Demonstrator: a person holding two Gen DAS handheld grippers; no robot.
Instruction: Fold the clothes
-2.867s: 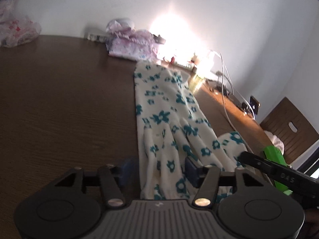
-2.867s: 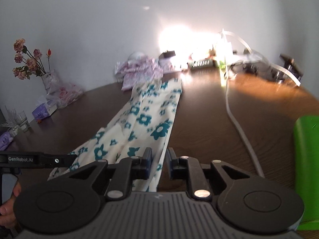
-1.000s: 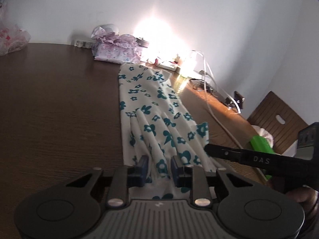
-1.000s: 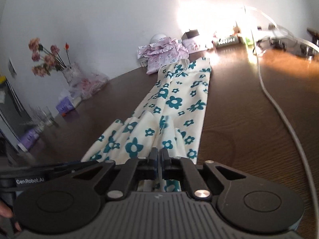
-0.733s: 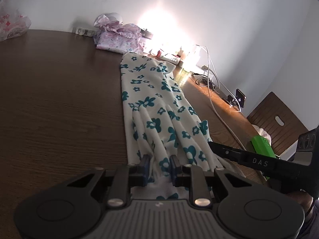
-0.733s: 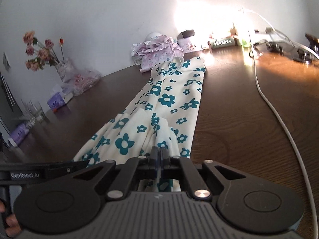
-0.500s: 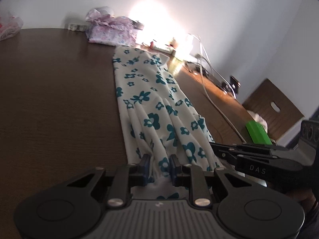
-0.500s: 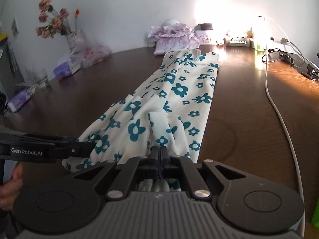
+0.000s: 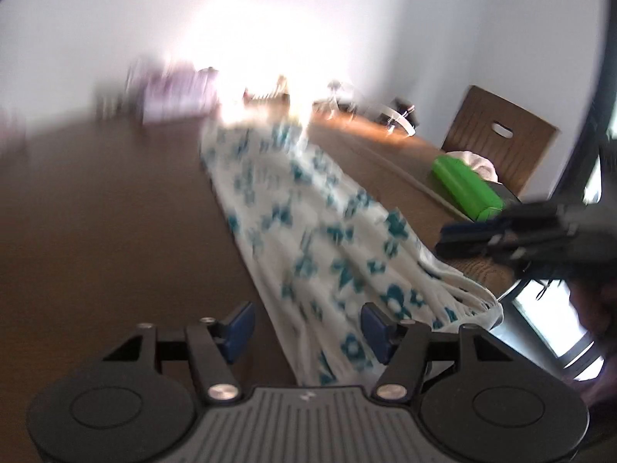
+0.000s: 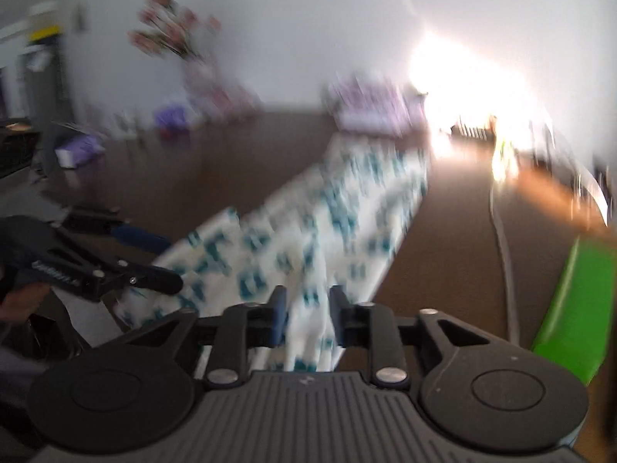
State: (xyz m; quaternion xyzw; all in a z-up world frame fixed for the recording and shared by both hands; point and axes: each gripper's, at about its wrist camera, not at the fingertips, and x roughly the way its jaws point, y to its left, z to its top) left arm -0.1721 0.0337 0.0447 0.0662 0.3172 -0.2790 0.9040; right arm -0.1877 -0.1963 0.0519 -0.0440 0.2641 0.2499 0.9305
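A long cream cloth with teal flowers (image 9: 327, 239) (image 10: 327, 216) lies stretched along the dark brown table (image 9: 115, 231), its near end bunched at the table's front edge. My left gripper (image 9: 307, 327) is open wide, with the cloth's near end lying loose between its blue pads (image 9: 239, 326). My right gripper (image 10: 307, 316) is open by a narrower gap, and the cloth's right edge runs through that gap without being pinched. Each gripper shows in the other's view: the right gripper (image 9: 501, 235) and the left gripper (image 10: 135, 254). Both views are motion-blurred.
A green object (image 9: 466, 189) (image 10: 574, 301) lies at the table's right side by a wooden chair (image 9: 497, 142). A white cable (image 10: 505, 254) runs along the right. A pink-lilac clothes pile (image 10: 374, 112) and a vase of flowers (image 10: 173, 31) sit at the far end.
Both grippers, shut on the cloth's near end half a second ago, have opened and let it go. Both cameras are now moving, which blurs the views.
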